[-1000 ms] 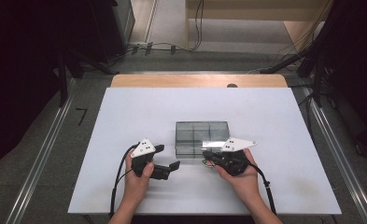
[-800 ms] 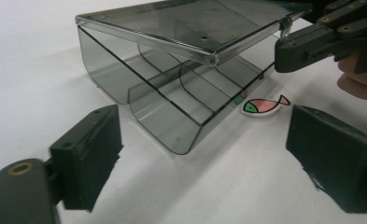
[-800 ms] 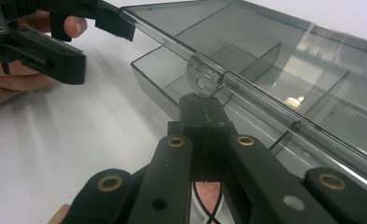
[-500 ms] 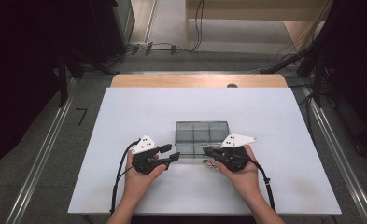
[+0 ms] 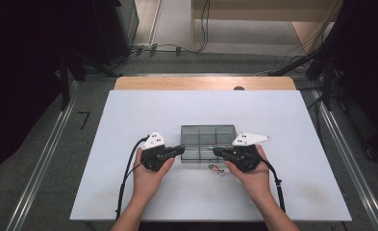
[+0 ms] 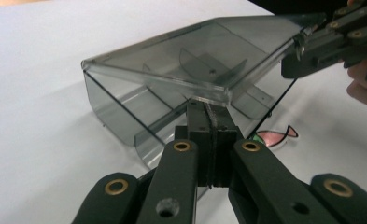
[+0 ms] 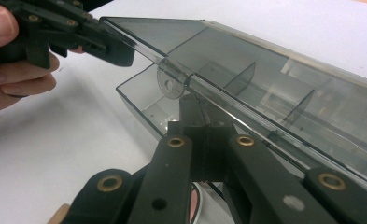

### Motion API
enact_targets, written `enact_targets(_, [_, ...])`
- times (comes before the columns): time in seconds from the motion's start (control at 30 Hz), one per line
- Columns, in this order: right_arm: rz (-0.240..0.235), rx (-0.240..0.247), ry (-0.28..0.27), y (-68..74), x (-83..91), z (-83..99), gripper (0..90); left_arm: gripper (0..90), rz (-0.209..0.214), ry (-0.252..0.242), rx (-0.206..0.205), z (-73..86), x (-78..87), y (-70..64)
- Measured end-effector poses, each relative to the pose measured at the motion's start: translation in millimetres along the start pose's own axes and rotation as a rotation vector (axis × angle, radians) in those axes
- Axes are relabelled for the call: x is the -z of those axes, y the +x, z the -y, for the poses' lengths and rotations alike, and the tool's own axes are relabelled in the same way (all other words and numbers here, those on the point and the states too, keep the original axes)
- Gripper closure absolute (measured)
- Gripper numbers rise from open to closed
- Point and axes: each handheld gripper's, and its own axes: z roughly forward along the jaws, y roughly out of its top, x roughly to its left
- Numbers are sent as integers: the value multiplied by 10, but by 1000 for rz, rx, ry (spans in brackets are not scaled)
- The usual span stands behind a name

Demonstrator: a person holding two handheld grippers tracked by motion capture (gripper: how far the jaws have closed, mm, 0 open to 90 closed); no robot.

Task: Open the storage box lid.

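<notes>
High view: both grippers are working the lid of the smoked clear box (image 5: 208, 142), which is sitting mid-table.
Left gripper (image 6: 208, 122) and right gripper (image 7: 197, 112) are each pinching the lid's (image 6: 195, 60) front edge with jaws closed, tilting it up off the base. Likely opening step; the next move is calling for an even two-sided lift.

the fish sticker (image 5: 216, 169) is too small in the high view to make out any detail, and in the left gripper view the left claw (image 6: 208, 116) covers half of it. the box (image 7: 265, 88) runs off the right edge in the right gripper view, its far compartments just a blur
</notes>
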Motion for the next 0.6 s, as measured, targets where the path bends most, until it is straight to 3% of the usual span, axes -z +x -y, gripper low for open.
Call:
enact_targets(0.33, [12,12,-12,-66,82,-33,875,895,13,-38,27,-89,-38,30])
enact_targets(0.6, [63,7,-23,-209,231,27,874,894,11,-49,24,-154,-36,55])
